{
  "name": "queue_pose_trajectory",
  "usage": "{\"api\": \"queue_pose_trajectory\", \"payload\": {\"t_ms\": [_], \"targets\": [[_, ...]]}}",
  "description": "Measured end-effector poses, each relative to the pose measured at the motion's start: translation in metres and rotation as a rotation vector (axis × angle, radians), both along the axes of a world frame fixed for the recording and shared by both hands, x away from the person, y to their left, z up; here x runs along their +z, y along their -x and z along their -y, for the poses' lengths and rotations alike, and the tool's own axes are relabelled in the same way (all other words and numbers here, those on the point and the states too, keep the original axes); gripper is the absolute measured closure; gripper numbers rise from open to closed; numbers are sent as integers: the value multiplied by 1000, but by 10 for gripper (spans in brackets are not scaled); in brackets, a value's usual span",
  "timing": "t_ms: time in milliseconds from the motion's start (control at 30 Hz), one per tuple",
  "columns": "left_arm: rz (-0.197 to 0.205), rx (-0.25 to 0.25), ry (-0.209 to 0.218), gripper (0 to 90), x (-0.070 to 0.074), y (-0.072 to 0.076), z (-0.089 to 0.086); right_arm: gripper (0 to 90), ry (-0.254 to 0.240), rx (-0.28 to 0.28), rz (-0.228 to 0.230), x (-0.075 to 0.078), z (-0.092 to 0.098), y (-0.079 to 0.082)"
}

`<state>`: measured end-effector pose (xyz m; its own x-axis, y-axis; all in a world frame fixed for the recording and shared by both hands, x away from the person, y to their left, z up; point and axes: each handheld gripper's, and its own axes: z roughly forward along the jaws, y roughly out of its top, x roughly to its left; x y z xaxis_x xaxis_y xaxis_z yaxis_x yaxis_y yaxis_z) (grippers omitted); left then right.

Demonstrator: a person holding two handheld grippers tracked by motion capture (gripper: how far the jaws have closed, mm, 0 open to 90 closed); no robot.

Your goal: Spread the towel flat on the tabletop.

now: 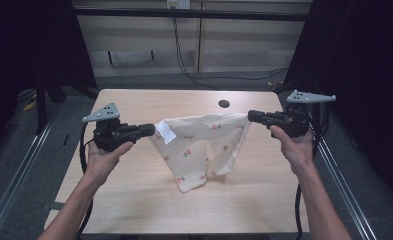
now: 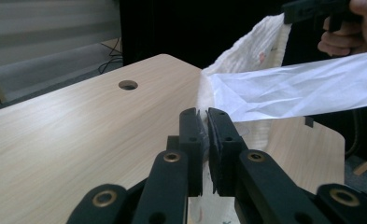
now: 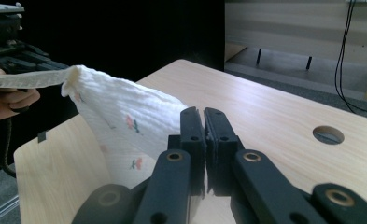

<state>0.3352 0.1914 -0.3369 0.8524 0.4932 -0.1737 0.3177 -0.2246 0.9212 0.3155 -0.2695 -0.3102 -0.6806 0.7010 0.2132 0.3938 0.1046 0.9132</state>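
High view — crinkled floral cloth (image 1: pixel 204 150), triangular, hanging

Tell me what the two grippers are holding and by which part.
Both hold one floral cloth: the left gripper pinches its upper corner beside the white label, the right gripper the opposite upper corner.

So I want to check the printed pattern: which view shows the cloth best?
The high view: the whole cloth hangs spread between both grippers, its flower print and white label plain. The left gripper view shows one pinched edge and the label close up; the right gripper view shows one hanging side with a few flowers.
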Motion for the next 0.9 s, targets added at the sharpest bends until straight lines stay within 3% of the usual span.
{"api": "queue_pose_trajectory", "payload": {"t_ms": [233,433,567,733,900], "targets": [[34,-11,4,852,21,3,-3,873,22,13,37,23,-3,6],[49,-30,-17,852,30,22,-6,873,46,41,53,32,-7,24],[55,-43,-24,852,33,34,-9,873,-18,89,57,36,-9,38],[59,-57,-33,852,38,45,-12,874,-31,97,58,37,-12,46],[60,-75,-11,853,57,53,-22,874,-45,133,91,50,-21,68]]}}
